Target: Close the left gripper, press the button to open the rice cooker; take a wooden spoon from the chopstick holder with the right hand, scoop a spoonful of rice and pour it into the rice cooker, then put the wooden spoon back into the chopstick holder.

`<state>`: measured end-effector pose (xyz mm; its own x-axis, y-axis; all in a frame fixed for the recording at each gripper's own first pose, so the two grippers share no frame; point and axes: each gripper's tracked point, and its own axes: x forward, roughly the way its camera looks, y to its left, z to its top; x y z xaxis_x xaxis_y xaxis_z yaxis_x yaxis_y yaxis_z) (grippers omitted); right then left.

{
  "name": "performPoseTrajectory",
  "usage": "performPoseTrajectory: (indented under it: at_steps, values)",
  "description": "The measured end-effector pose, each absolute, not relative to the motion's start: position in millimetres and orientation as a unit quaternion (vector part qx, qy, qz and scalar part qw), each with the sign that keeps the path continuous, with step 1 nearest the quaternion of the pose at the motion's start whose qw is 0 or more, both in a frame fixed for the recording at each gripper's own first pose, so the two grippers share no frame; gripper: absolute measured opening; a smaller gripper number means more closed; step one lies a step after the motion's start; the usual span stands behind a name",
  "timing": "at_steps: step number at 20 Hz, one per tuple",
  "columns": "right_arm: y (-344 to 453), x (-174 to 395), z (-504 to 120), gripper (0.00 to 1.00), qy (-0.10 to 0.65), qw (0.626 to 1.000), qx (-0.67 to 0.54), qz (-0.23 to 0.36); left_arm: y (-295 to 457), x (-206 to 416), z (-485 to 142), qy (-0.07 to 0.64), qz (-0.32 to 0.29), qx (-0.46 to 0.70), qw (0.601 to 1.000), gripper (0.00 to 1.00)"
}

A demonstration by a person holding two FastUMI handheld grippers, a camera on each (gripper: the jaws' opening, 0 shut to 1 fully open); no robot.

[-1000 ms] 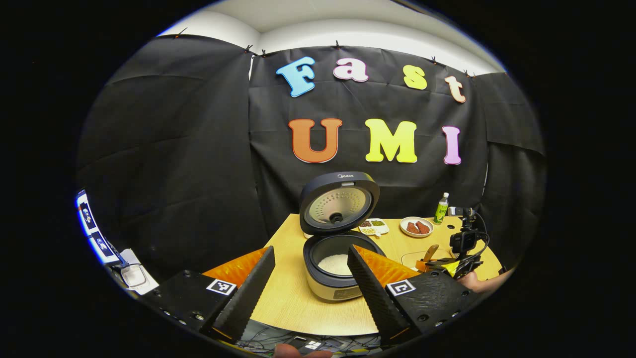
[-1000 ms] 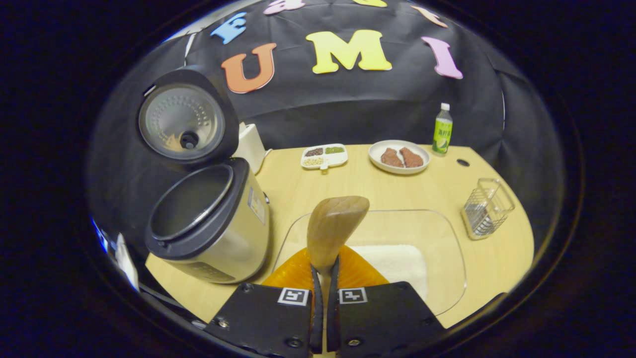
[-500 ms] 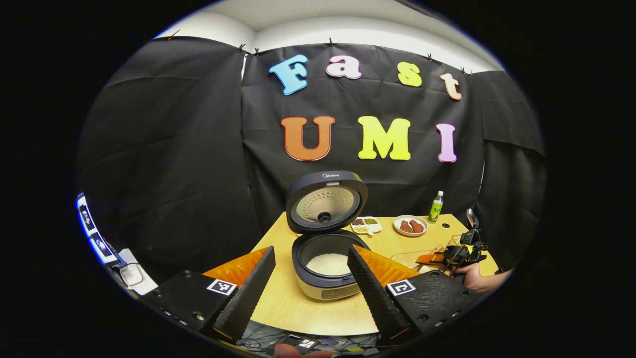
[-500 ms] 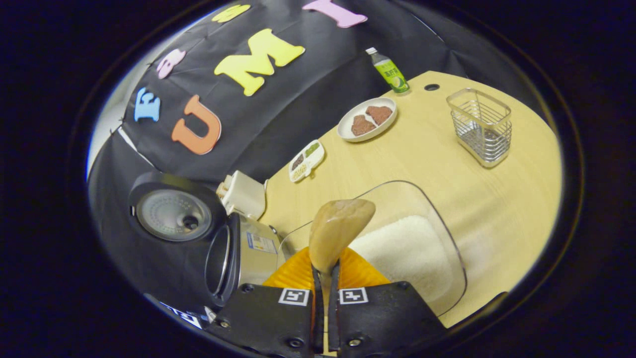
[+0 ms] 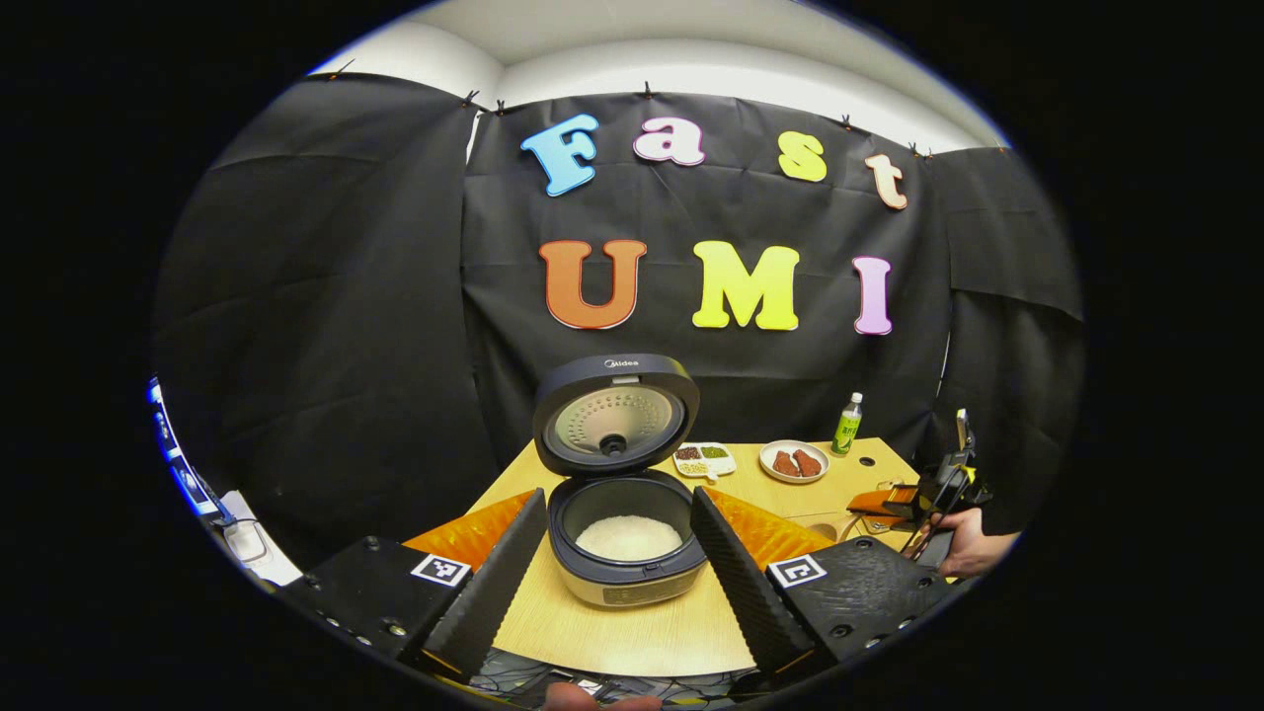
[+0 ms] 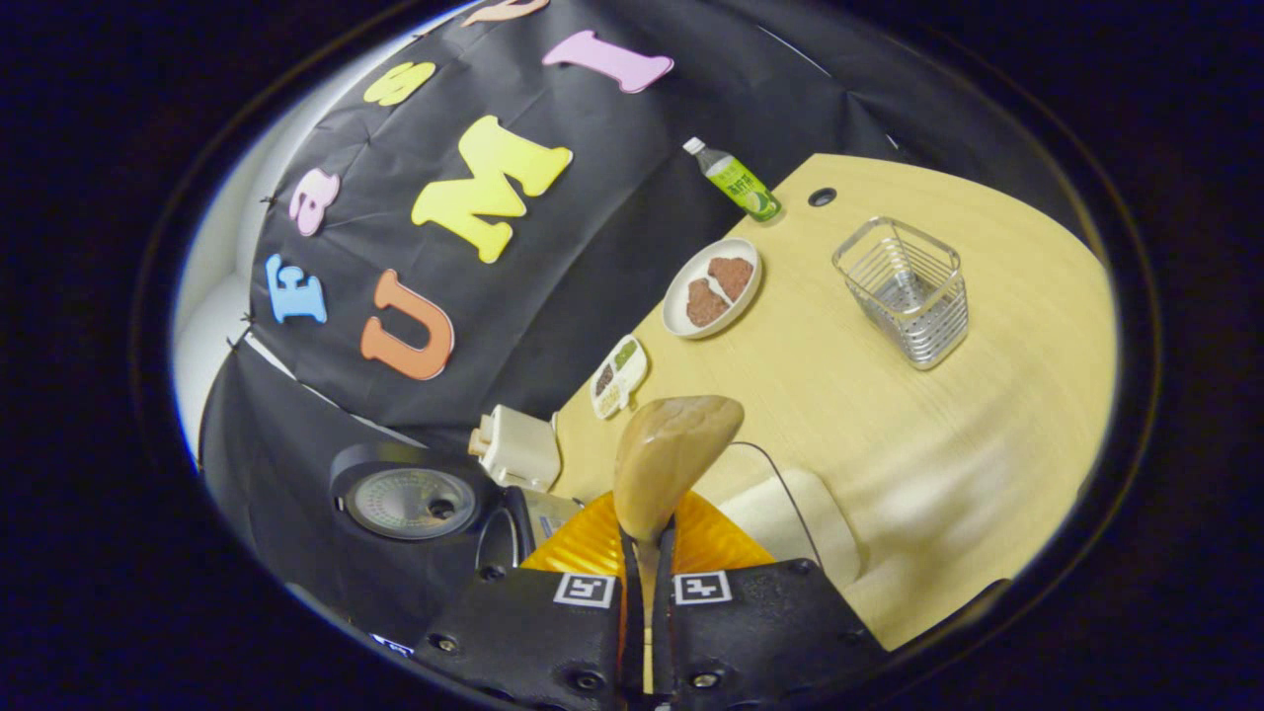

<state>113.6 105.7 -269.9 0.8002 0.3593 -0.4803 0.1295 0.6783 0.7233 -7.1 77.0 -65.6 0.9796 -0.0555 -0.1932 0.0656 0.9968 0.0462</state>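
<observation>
The rice cooker (image 5: 624, 576) stands open on the wooden table (image 5: 632, 632), its lid (image 5: 614, 415) upright and white rice (image 5: 629, 538) in the pot. My left gripper (image 5: 617, 496) hangs open in front of it, one finger on each side, touching nothing. My right gripper (image 6: 647, 553) is shut on the handle of the wooden spoon (image 6: 673, 449), whose bowl points forward over the table. The wire chopstick holder (image 6: 904, 291) stands farther off to the right. In the left gripper view the right gripper (image 5: 923, 499) and a hand (image 5: 966, 548) sit at the table's right edge.
A glass tray of rice (image 6: 795, 513) lies just under the spoon. A plate of meat (image 6: 713, 286), a divided dish (image 6: 617, 375), a green bottle (image 6: 736, 180) and a white box (image 6: 518, 449) line the table's back edge. The cooker's lid (image 6: 413, 502) shows at the lower left.
The right gripper has rolled over and swung away from the cooker with the spoon, so the chopstick holder is now closer. The left gripper has drifted back a little and stays open.
</observation>
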Motion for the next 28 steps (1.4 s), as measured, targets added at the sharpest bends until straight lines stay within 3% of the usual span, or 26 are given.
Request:
performPoseTrajectory:
  at_steps: [10, 15, 21, 28]
  values:
    - [254, 139, -160, 0.08, 0.275, 0.859, 0.384, 0.198, 114, -32, -62, 0.075, 0.0, 0.01, 0.997, 0.94]
    - [336, 153, -169, 0.08, 0.287, 0.879, 0.298, 0.236, 138, -46, -65, 0.078, 0.023, 0.003, 0.997, 0.95]
    - [376, 159, -199, 0.08, 0.296, 0.912, 0.17, 0.228, 161, -60, -70, 0.082, 0.042, -0.001, 0.996, 0.94]
    - [396, 159, -185, 0.08, 0.225, 0.942, 0.015, 0.25, 177, -58, -73, 0.075, 0.058, -0.031, 0.995, 0.95]
